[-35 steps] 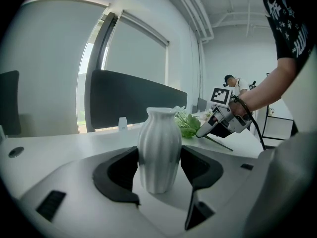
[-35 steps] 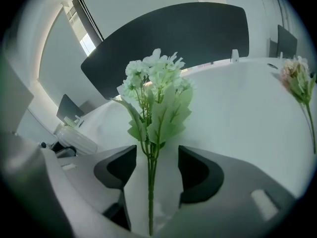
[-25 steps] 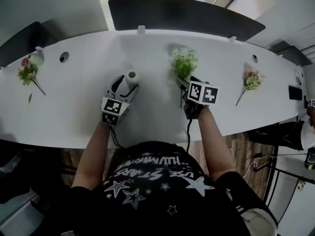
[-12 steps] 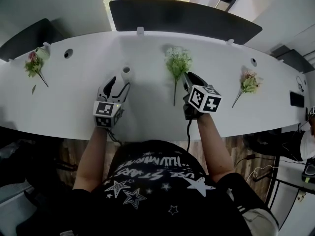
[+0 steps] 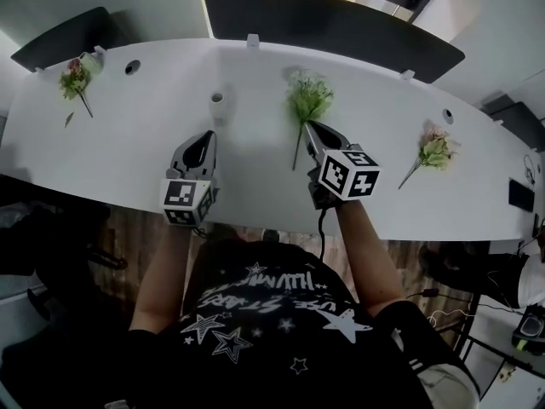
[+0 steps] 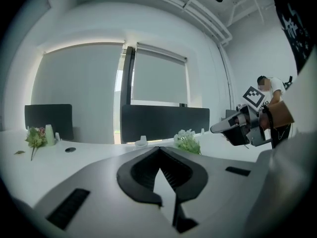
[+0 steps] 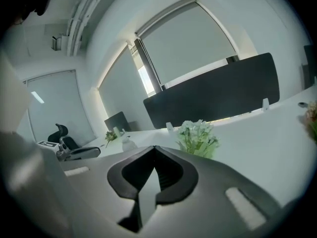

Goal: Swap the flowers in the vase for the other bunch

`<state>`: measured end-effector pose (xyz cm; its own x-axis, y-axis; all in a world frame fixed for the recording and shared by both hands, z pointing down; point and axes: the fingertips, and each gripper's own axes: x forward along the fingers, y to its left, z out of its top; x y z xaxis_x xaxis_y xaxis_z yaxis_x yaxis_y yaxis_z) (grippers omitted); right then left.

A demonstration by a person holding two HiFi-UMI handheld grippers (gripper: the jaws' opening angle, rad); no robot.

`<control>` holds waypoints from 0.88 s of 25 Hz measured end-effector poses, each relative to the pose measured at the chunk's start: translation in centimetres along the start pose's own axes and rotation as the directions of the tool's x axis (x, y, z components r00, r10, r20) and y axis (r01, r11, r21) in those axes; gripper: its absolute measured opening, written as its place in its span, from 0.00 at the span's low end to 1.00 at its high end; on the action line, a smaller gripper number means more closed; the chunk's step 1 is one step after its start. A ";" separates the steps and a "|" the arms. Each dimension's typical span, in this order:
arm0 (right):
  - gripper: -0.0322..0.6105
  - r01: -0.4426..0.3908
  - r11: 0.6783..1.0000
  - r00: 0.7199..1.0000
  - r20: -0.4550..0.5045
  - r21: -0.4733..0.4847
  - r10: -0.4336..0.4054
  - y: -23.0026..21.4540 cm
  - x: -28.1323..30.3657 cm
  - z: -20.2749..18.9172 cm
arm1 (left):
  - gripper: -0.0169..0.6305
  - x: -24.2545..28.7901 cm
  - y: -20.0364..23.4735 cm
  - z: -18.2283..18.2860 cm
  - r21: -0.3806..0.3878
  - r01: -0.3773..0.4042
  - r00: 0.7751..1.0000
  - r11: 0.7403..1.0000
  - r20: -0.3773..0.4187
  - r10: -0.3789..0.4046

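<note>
A small white vase [image 5: 217, 99] stands upright on the white table [image 5: 136, 143], its mouth bare. A green-and-white bunch [image 5: 308, 100] lies flat to its right. My left gripper [image 5: 207, 136] hovers short of the vase, apart from it. My right gripper [image 5: 308, 128] hangs near the bunch's stem end without holding it. Both pairs of jaws have just been closing and now meet with nothing between them. The left gripper view shows shut jaws, the vase [image 6: 141, 141] and the bunch [image 6: 187, 140] beyond; the right gripper view shows the bunch [image 7: 198, 137] ahead.
A pink bunch [image 5: 434, 152] lies on the table's right part and another pink bunch [image 5: 75, 79] at the far left, beside a small white cup. Dark divider panels [image 5: 332, 28] line the table's far edge. Cable holes dot the tabletop.
Both grippers have drawn back from the vase and the green bunch toward the table's near edge and risen. Their jaws went from open to shut. The bunch now lies free on the table.
</note>
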<state>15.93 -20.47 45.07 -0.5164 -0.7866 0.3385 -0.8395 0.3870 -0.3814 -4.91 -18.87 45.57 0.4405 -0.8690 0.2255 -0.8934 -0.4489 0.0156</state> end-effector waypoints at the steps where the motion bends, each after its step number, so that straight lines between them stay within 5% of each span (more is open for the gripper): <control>1: 0.05 -0.018 1.000 1.000 -0.007 -0.004 0.018 0.2 0.0 -0.4 | 0.04 -0.3 -0.4 0.0 0.008 -0.006 1.000 1.000 -0.004 0.006; 9: 0.05 -0.074 0.997 0.997 -0.027 0.003 0.074 1.8 0.0 -2.0 | 0.04 -1.4 -1.7 0.1 0.085 -0.013 0.999 0.996 -0.029 0.016; 22: 0.05 0.017 0.999 1.000 -0.024 0.030 -0.016 6.3 -1.9 -4.4 | 0.04 -6.3 0.1 0.0 0.020 0.062 0.998 0.998 0.027 -0.062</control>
<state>10.87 -14.41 45.77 -0.5069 -0.7809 0.3651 -0.8425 0.3591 -0.4016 -7.82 -13.44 44.12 0.4974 -0.8448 0.1975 -0.8627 -0.5056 0.0100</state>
